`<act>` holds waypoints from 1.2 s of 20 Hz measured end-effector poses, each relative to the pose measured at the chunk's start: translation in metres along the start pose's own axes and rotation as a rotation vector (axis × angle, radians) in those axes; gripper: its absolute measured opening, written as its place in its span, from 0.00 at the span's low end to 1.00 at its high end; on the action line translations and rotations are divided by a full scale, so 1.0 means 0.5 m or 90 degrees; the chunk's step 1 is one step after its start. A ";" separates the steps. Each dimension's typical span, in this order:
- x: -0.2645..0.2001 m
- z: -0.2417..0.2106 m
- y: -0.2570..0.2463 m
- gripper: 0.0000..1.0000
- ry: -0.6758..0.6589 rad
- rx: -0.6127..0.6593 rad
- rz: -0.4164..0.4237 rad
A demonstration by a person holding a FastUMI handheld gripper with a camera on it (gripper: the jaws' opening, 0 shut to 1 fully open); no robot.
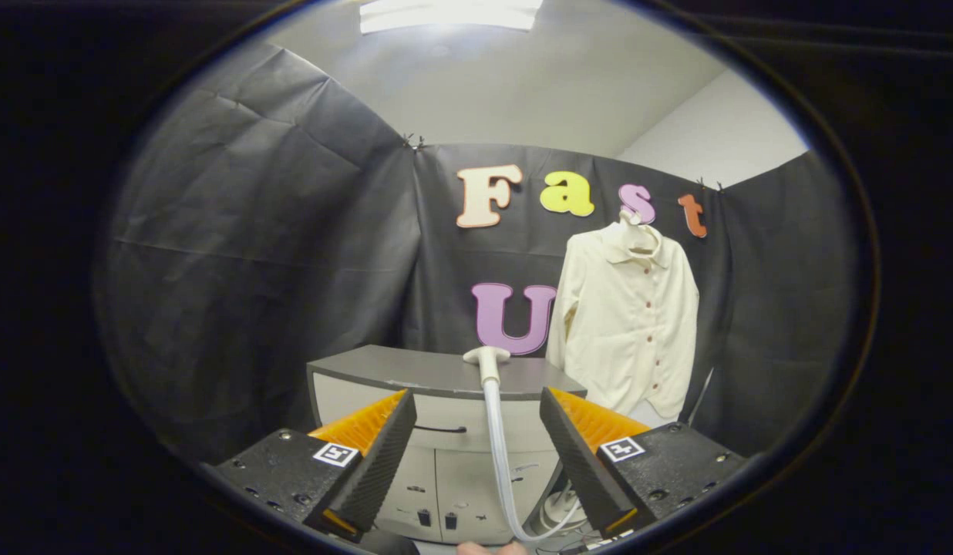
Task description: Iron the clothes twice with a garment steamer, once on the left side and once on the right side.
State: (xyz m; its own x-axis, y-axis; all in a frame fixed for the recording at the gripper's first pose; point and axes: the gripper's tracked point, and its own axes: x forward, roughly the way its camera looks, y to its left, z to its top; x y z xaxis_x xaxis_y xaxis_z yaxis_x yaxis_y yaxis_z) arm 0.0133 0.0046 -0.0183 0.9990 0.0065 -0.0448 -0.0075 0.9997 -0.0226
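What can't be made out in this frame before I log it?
Gripper view:
- Steamer head: faces away over the cabinet; its steam face is hidden.
- Hose: lower end tangled below, too small to trace.
- Shirt: hem hidden behind the right finger; hanger hidden under the collar.
- Gripper: jaws open, straddling the hose without touching it.
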 end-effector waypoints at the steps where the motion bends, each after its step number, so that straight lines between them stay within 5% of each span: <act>1: 0.000 0.001 -0.001 0.98 0.000 0.000 -0.001; 12: 0.075 -0.012 -0.014 0.98 0.005 -0.004 -0.009; 24: 0.301 -0.053 -0.024 0.98 0.030 0.011 0.005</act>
State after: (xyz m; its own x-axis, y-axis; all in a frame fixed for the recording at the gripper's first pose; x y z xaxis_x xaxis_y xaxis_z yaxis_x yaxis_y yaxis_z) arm 0.1627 -0.0071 -0.0512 0.9957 0.0135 -0.0914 -0.0140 0.9999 -0.0045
